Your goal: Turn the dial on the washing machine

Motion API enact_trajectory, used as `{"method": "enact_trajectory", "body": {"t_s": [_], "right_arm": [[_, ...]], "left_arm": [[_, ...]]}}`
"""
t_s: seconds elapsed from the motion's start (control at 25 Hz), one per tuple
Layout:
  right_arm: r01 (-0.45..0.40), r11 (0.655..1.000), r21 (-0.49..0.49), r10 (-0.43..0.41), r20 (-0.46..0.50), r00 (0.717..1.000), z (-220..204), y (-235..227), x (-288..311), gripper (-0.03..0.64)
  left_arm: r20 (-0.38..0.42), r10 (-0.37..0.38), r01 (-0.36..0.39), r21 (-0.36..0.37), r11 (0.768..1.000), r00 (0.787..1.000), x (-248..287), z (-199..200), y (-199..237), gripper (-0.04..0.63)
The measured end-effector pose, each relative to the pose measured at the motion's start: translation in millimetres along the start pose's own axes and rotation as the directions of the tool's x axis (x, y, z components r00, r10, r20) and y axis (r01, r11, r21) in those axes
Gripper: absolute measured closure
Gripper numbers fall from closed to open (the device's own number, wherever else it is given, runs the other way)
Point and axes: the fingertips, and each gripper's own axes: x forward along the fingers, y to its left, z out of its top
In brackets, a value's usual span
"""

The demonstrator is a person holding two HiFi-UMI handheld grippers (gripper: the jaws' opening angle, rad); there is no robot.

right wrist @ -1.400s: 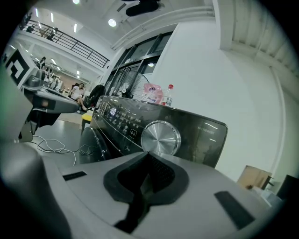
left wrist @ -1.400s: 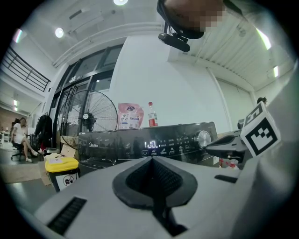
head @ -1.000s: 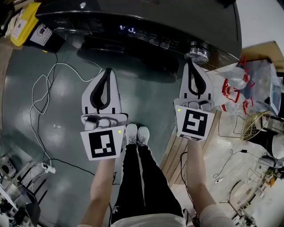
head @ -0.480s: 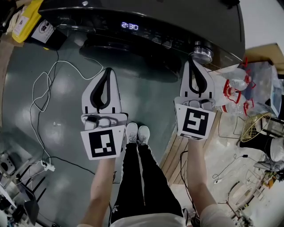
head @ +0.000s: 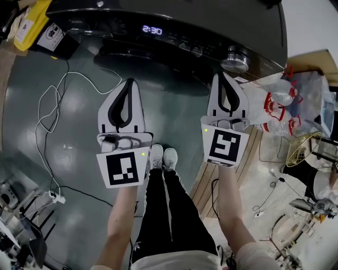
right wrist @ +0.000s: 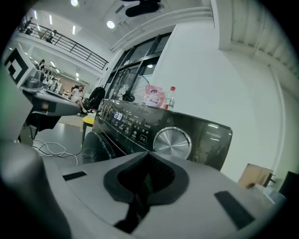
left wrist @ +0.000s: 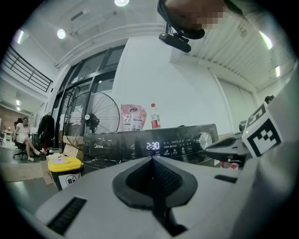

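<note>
Right, counts first: we have two grippers, one washing machine (head: 174,16), one dial (head: 234,61), and one lit display (head: 151,30) reading 2:30.

On top of the machine, in the left gripper view, we count one pink pouch (left wrist: 133,116) and one red-capped bottle (left wrist: 154,116), side by side. One big fan (left wrist: 96,114) stands behind the machine, and one yellow bin (left wrist: 65,164) sits at its left end. One white cable (head: 53,105) loops over the floor. Two white shoes (head: 162,158) show between the grippers.

Left gripper (head: 128,83): jaws closed tip to tip and holding nothing. It sits well left of the dial and short of the machine front.

Right gripper (head: 224,76): jaws likewise pressed together and holding nothing. Its tips point at the dial from just below in the head view, near it but not touching. In the right gripper view the dial (right wrist: 172,140) sits right above the jaw tips and slightly to their right, with a gap between.

The dial is the silver round knob at the right end of the dark control panel, right of the display and button row.
</note>
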Motion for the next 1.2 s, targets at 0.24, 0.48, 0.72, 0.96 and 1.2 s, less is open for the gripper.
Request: {"method": "enact_trajectory", "body": {"t_s": [0.24,0.48,0.72,0.96,1.2], "right_arm": [[-0.047,0.997,0.055,0.046,0.009,0.999,28.4,9.0,-16.5,0.614],[-0.088,0.992,0.089,0.085,0.045,0.995,96.7,4.2,-38.9,0.614],[-0.109,0.989,0.096,0.100,0.098,0.990,181.6,-4.4,-81.3,0.614],[-0.177,0.964,0.198,0.153,0.131,0.980,231.9,1.4,-121.9,0.614],[-0.167,0.971,0.170,0.139,0.167,0.976,255.2,-10.4,-156.3,0.614]], "left_arm": [[0.044,-0.004,0.006,-0.035,0.999,0.999,0.0,35.6,-4.4,0.597],[0.105,-0.018,0.023,-0.040,0.999,0.994,-9.3,109.5,-3.4,0.597],[0.109,-0.021,0.025,-0.036,0.999,0.994,-46.9,176.9,-0.7,0.597],[0.116,-0.058,0.058,0.003,0.998,0.992,-81.4,233.9,-16.1,0.597],[0.159,-0.099,0.092,0.048,0.995,0.982,-111.3,267.0,-30.2,0.597]]}}
